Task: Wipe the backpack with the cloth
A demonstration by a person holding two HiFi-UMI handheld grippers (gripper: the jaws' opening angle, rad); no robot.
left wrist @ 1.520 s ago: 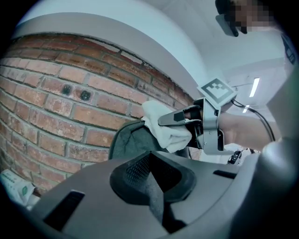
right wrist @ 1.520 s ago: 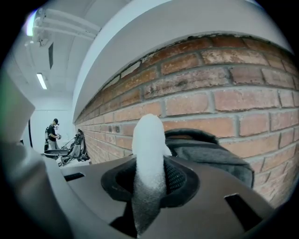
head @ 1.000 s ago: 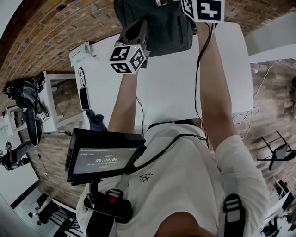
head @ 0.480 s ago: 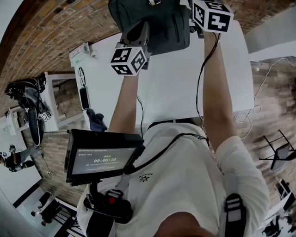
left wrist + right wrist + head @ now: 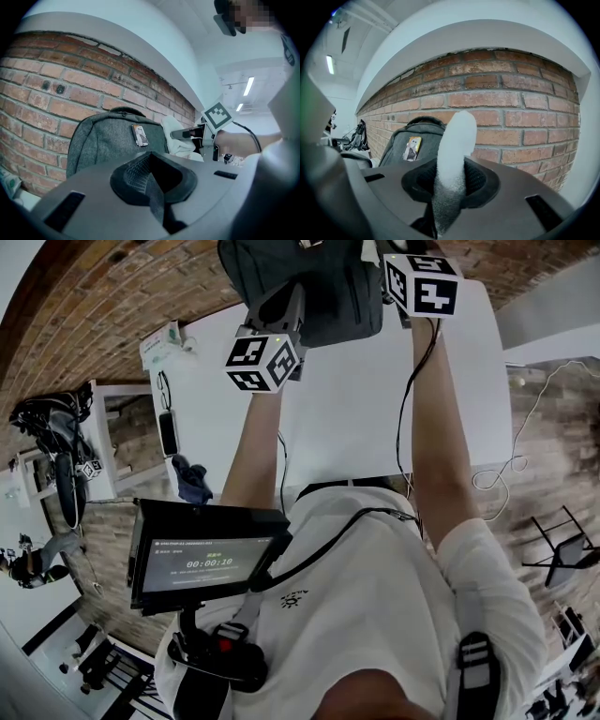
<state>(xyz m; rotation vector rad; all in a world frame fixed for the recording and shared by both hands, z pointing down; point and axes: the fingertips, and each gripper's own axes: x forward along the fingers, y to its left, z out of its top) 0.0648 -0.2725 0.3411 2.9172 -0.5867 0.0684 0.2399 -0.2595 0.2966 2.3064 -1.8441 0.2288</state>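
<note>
White table (image 5: 356,418): grey backpack (image 5: 323,292), small packet (image 5: 161,345).

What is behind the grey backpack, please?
A red brick wall stands directly behind the backpack. The bricks that the backpack covers cannot be seen, nor can it be seen whether it leans on the wall.

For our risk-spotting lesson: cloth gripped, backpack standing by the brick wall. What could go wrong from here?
The backpack stands upright and unheld, with the left claw shut and empty, so a wipe could tip or slide it. The right claw pinches only a narrow fold of cloth, which could slip out.
</note>
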